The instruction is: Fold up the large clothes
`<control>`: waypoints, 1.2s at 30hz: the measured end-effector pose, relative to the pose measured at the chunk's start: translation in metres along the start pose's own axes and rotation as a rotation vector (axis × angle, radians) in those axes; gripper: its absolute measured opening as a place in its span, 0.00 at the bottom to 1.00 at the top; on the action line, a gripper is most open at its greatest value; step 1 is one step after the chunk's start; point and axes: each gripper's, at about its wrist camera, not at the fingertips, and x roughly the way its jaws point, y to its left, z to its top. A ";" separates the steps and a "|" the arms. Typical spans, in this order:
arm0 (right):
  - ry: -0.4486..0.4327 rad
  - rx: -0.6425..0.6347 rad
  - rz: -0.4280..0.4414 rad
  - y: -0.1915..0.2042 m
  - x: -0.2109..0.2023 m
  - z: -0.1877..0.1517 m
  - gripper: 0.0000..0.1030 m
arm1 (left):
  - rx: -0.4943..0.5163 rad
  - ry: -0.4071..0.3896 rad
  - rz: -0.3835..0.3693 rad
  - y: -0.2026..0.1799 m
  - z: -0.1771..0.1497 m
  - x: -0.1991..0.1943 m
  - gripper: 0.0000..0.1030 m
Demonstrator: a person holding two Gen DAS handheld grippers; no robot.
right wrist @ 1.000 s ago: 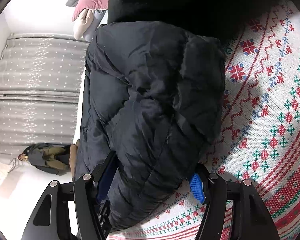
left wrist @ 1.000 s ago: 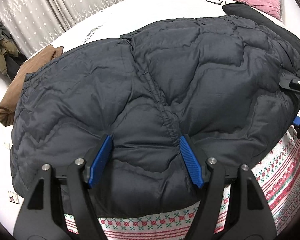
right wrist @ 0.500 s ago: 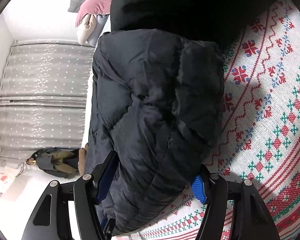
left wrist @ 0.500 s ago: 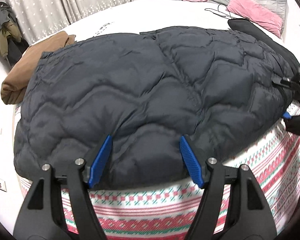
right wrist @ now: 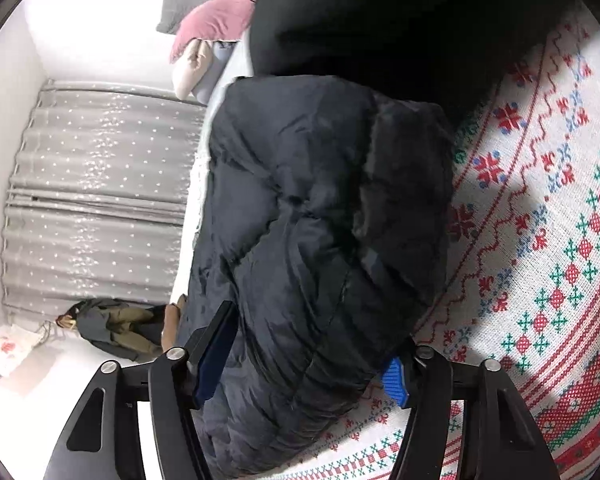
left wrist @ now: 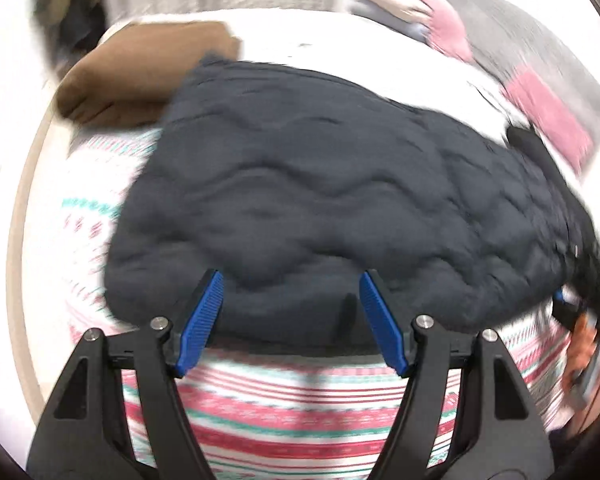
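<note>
While your left gripper point(left wrist: 291, 320) stands wide at the near hem of the dark quilted jacket point(left wrist: 340, 200), jacket spread on the patterned blanket point(left wrist: 300, 396), your right gripper point(right wrist: 306, 364) straddles its bunched end, grip uncertain, no readable writing, brown garment point(left wrist: 140, 84) beyond the jacket.
</note>
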 end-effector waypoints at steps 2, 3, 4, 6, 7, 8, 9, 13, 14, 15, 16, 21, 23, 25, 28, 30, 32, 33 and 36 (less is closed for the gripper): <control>-0.025 -0.041 -0.010 0.007 -0.003 -0.006 0.48 | -0.069 0.002 -0.023 0.027 0.002 0.001 0.69; -0.038 -0.059 -0.016 0.010 -0.004 -0.008 0.45 | -0.079 0.003 -0.027 0.034 0.001 0.002 0.69; -0.047 -0.072 -0.017 0.012 -0.005 -0.010 0.41 | -0.081 0.009 -0.031 0.042 0.000 0.004 0.69; -0.064 -0.081 -0.008 0.015 -0.008 -0.012 0.38 | -0.070 0.025 -0.043 0.047 -0.008 0.007 0.69; -0.074 -0.086 0.000 0.016 -0.010 -0.014 0.35 | -0.062 0.031 -0.054 0.048 -0.010 0.009 0.69; -0.080 -0.090 0.004 0.015 -0.012 -0.016 0.33 | -0.053 0.029 -0.062 0.048 -0.012 0.010 0.69; -0.087 -0.096 0.009 0.016 -0.014 -0.018 0.31 | -0.045 0.026 -0.066 0.048 -0.014 0.010 0.69; -0.114 -0.143 -0.004 0.025 -0.018 -0.022 0.21 | -0.028 0.040 -0.085 0.052 -0.021 0.014 0.69; -0.126 -0.164 -0.009 0.030 -0.020 -0.025 0.20 | -0.034 0.048 -0.092 0.053 -0.020 0.013 0.69; -0.137 -0.183 -0.014 0.035 -0.019 -0.026 0.19 | -0.046 0.055 -0.100 0.056 -0.019 0.012 0.69; -0.159 -0.222 -0.028 0.044 -0.021 -0.029 0.18 | -0.065 0.059 -0.115 0.062 -0.015 0.008 0.69; -0.250 -0.417 -0.125 0.085 -0.030 -0.049 0.17 | -0.148 0.023 -0.181 0.086 -0.007 -0.021 0.69; -0.282 -0.500 -0.171 0.103 -0.030 -0.057 0.16 | -0.180 0.015 -0.185 0.098 -0.004 -0.025 0.69; -0.327 -0.604 -0.219 0.131 -0.029 -0.073 0.15 | -0.254 0.013 -0.208 0.119 -0.001 -0.027 0.69; -0.404 -0.793 -0.272 0.175 -0.031 -0.102 0.15 | -0.348 -0.013 -0.226 0.145 0.001 -0.033 0.69; -0.448 -0.928 -0.297 0.206 -0.025 -0.126 0.15 | -0.379 -0.035 -0.216 0.157 0.004 -0.038 0.69; -0.483 -1.049 -0.304 0.233 -0.018 -0.153 0.15 | -0.408 -0.049 -0.214 0.170 0.006 -0.042 0.69; -0.508 -1.134 -0.303 0.248 -0.014 -0.171 0.15 | -0.423 -0.054 -0.218 0.174 0.007 -0.044 0.69; -0.551 -1.331 -0.302 0.276 -0.001 -0.221 0.15 | -0.487 -0.070 -0.243 0.188 0.008 -0.045 0.69</control>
